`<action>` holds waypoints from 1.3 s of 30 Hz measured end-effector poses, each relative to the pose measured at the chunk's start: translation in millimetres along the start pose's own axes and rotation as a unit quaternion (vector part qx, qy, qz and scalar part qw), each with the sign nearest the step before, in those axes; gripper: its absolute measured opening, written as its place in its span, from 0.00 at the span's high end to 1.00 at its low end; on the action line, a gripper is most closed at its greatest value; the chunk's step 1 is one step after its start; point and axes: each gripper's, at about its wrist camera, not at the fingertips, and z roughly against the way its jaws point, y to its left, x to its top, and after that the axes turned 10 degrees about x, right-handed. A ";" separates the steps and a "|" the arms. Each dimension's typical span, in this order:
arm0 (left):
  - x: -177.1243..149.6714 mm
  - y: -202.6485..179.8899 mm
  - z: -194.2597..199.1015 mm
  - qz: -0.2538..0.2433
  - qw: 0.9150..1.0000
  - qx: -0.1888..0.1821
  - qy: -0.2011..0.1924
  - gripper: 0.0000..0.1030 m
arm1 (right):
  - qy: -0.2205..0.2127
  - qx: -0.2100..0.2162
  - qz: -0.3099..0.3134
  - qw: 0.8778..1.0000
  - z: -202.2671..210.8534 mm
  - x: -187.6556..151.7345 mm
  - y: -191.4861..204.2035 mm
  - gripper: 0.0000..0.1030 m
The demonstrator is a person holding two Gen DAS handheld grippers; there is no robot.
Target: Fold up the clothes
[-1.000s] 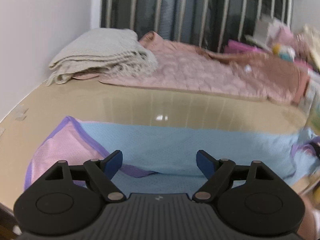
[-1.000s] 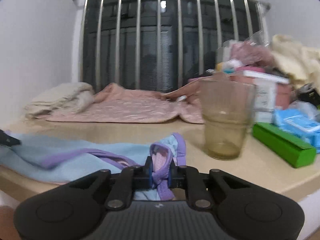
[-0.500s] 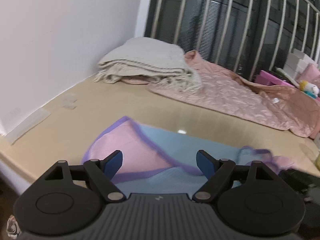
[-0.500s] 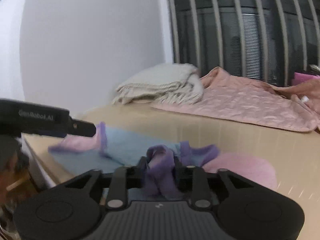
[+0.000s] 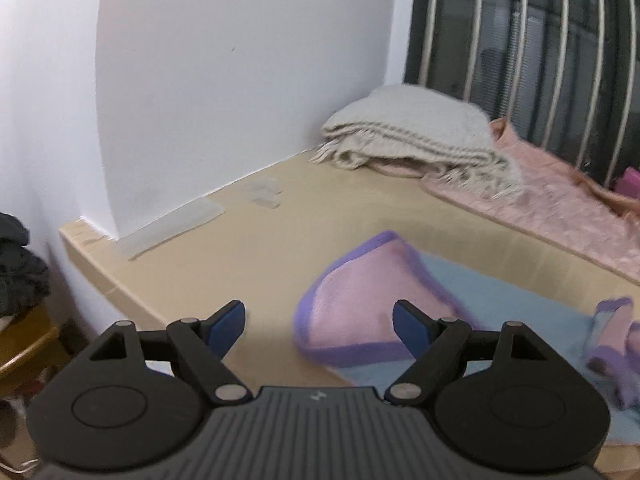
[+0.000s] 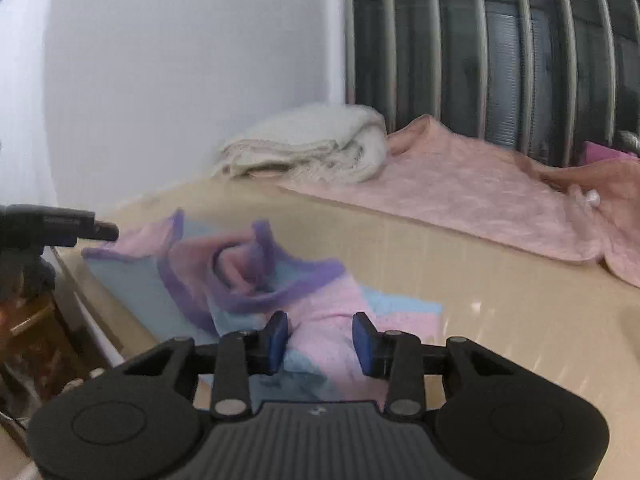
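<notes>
The left tongs (image 5: 318, 320) are spread wide with nothing between their blue pads, hanging above the near edge of the tan bench (image 5: 280, 232). Just ahead of them lies the garment (image 5: 360, 312), a light blue piece with pink panels and purple trim, its pink rounded end pointing toward the white wall (image 5: 240, 60). From the right wrist view the same garment (image 6: 320, 304) sits near the bench's front edge, its middle bunched into a loose purple and pink roll. The right tongs (image 6: 320, 338) are released, their pads parted just over the pink cloth and gripping none of it. The left tongs' black tip (image 6: 80, 228) shows at the left of that view, beside the garment's far end. Further back, a folded cream knitted blanket (image 5: 412, 136) rests partly on a pink quilted cover (image 5: 560, 208), below a window with pale bars (image 5: 560, 40)
</notes>
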 end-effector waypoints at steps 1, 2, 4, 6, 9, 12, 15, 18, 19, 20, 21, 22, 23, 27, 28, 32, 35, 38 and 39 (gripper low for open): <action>-0.8 0.2 0.4 -0.001 1.000 0.000 0.000 0.20 | 0.006 0.002 0.009 1.000 1.7 5.3 3.6 0.66; -1.6 0.5 0.8 -0.003 1.000 0.000 0.001 0.20 | 0.004 0.015 0.013 1.000 5.5 17.5 3.3 0.65; -3.4 0.3 1.6 -0.007 1.000 -0.003 0.002 0.20 | -0.007 0.049 0.015 0.999 14.9 47.8 -0.7 0.43; -7.4 -2.5 2.7 -0.015 1.000 -0.006 0.005 0.20 | 0.001 0.085 0.052 0.995 -1.1 79.7 0.5 0.38; -10.4 -1.4 4.9 -0.006 1.000 -0.001 0.001 0.20 | 0.042 0.147 0.109 0.982 -52.5 124.5 9.8 0.39; -10.9 2.8 5.1 0.007 1.000 0.005 0.002 0.22 | 0.115 0.177 0.128 0.969 -132.6 155.2 30.2 0.41; -9.9 2.8 4.5 0.007 1.000 0.005 0.007 0.44 | 0.172 0.196 0.142 0.955 -190.4 162.9 54.9 0.45; -8.9 -2.1 4.8 -0.008 1.000 0.000 0.008 0.59 | 0.206 0.210 0.125 0.948 -231.9 163.0 72.2 0.52; -9.1 -3.7 5.1 -0.011 1.000 -0.003 0.007 0.67 | 0.214 0.206 0.127 0.946 -238.3 160.5 78.1 0.68; -9.2 -5.0 5.0 -0.013 1.000 -0.004 0.006 0.79 | 0.223 0.203 0.127 0.945 -243.8 158.3 81.5 0.78; -9.2 -6.0 4.4 -0.015 1.000 -0.005 0.006 0.84 | 0.226 0.201 0.123 0.945 -247.6 157.2 81.7 0.94; -9.0 -6.4 3.2 -0.016 1.000 -0.007 0.005 0.88 | 0.221 0.193 0.117 0.949 -246.7 154.7 77.0 0.95; -8.1 -6.6 1.4 -0.016 1.000 -0.010 0.006 0.91 | 0.216 0.185 0.111 0.952 -245.8 154.6 72.0 0.95; 0.2 -5.1 -9.7 -0.002 0.999 -0.032 0.015 0.97 | 0.206 0.188 0.082 0.957 -245.4 155.5 57.0 0.96; 2.3 -4.1 -12.1 0.005 0.999 -0.038 0.017 0.98 | 0.205 0.190 0.080 0.957 -243.9 154.5 55.7 0.96; 6.9 -3.7 -14.1 0.011 0.999 -0.042 0.019 0.98 | 0.191 0.197 0.066 0.959 -241.7 154.4 49.0 0.91; 6.3 -4.8 -11.9 0.008 0.999 -0.040 0.016 0.98 | 0.201 0.202 0.071 0.956 -245.5 153.3 51.2 0.72; 8.6 -7.3 -11.1 0.007 0.999 -0.051 0.005 0.99 | 0.203 0.187 0.078 0.958 -247.5 151.3 53.6 0.97; 11.9 -10.5 -12.5 0.003 0.998 -0.059 0.001 0.99 | 0.199 0.179 0.074 0.961 -244.6 151.4 51.2 0.97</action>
